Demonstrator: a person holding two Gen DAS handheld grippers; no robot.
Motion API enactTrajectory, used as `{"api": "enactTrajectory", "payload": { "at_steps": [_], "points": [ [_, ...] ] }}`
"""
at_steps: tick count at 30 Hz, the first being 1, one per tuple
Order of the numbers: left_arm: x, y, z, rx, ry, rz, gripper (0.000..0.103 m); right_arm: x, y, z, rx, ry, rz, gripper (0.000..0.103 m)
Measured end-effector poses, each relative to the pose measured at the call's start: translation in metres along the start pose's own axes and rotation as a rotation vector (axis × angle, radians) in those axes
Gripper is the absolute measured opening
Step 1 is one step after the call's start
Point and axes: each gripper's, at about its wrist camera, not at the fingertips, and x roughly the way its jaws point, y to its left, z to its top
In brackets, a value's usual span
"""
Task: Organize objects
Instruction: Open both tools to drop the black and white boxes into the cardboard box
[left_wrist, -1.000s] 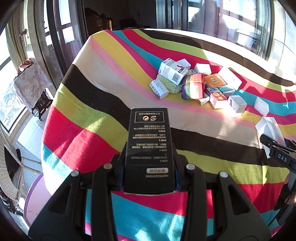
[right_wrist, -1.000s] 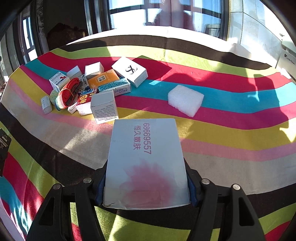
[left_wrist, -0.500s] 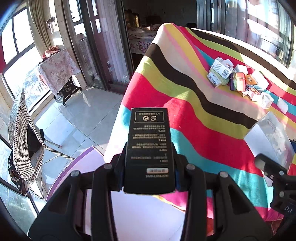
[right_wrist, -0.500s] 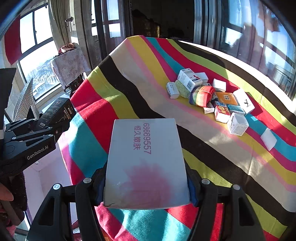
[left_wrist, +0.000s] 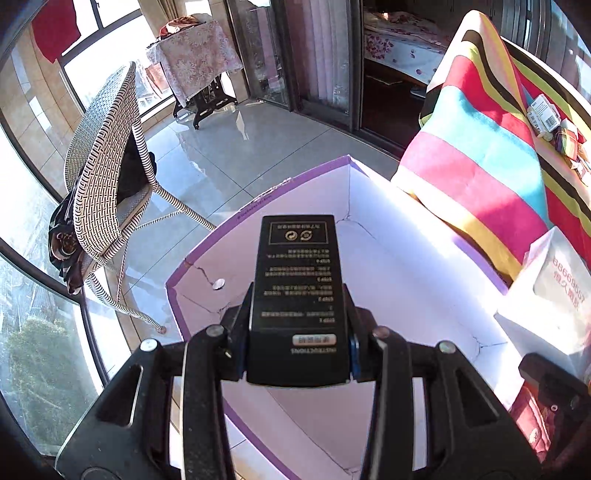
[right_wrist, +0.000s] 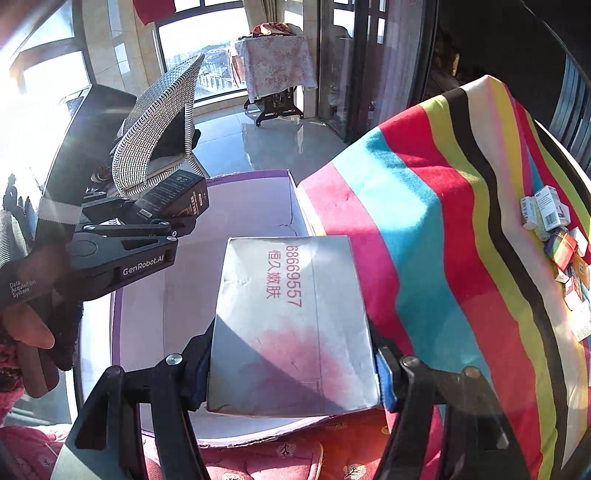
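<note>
Holding two cartons over the purple-rimmed bin (left_wrist: 388, 266) beside the table (left_wrist: 476, 162), I judge the sorting barely begun: the bin's white inside looks bare, nothing dropped in yet, and a cluster of small boxes (right_wrist: 554, 236) waits far off on the striped cloth.

My left claw (left_wrist: 299, 354) is clamped on the black carton (left_wrist: 297, 295), a slim, matte rectangular box with fine pale print, its far end pointing down toward the bin's interior. My right claw (right_wrist: 291, 369) grips the silver box (right_wrist: 291, 317), wider and flatter, with a faintly sheened, slightly dented face, pink lettering and a pink blush across it; it hangs above the bin's near edge. In the right wrist view my left hand (right_wrist: 29, 325) shows around the other claw's handle.

The bin is stiff card with creased, cracked white lining and a small round rivet on one wall. The tablecloth is soft, fuzzy fabric in bold colour bands, draping over the table's corner. What's left, I reckon: release both boxes into the bin, then fetch the remaining small boxes.
</note>
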Motion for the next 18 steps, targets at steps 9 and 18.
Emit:
{"api": "enactTrajectory", "payload": {
  "at_steps": [9,18],
  "points": [
    [-0.001,0.007,0.002,-0.036,-0.057,0.041,0.077,0.004,-0.002,-0.004,0.014,0.002,0.044,0.068],
    [-0.016,-0.015,0.026,-0.001,-0.108,0.004,0.084,-0.002,-0.034,-0.006,0.090,-0.013,0.061,0.070]
  ]
}}
